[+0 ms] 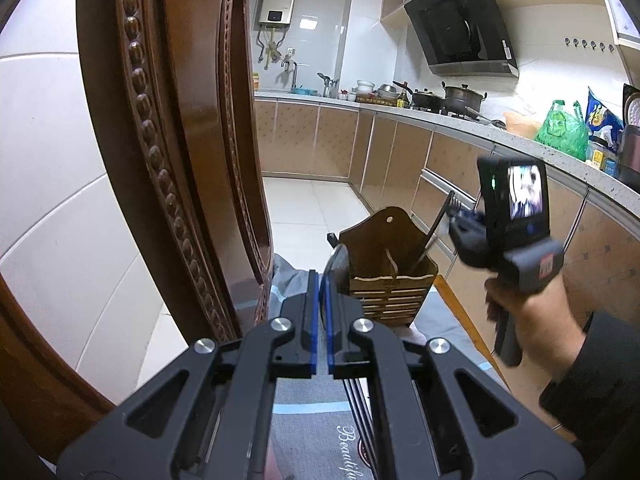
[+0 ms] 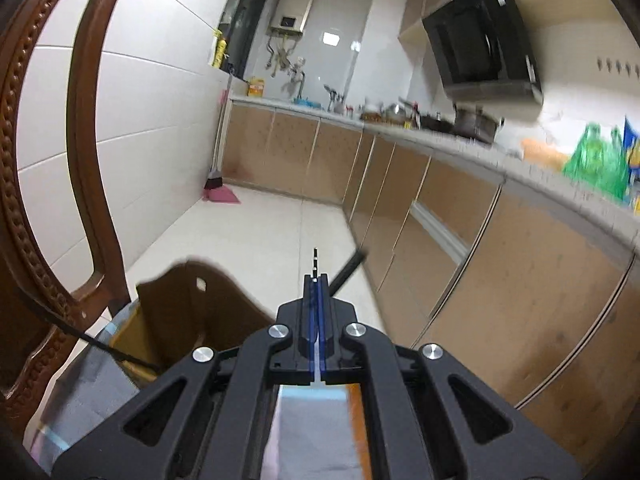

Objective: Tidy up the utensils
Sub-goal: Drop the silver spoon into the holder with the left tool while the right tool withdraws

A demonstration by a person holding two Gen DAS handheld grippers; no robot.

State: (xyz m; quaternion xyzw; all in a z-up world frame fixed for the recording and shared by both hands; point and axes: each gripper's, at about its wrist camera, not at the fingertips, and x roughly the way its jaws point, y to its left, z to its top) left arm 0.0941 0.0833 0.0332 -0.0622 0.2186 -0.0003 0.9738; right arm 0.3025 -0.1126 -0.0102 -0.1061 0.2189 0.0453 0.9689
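The right gripper [image 1: 454, 216], held up at three o'clock, pinches a fork [image 1: 450, 200] over the wooden holder [image 1: 390, 280]. The left gripper [image 1: 322, 280], at six o'clock, has its fingers closed on a dark thin utensil [image 1: 334, 260]. The mat [image 1: 312, 420] reads "Beautifu".

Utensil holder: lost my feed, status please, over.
Left gripper shut, holding nothing visible. Right gripper shut on fork, raised beside the wooden utensil holder. Dark utensil already in holder. Chair back close on the left.
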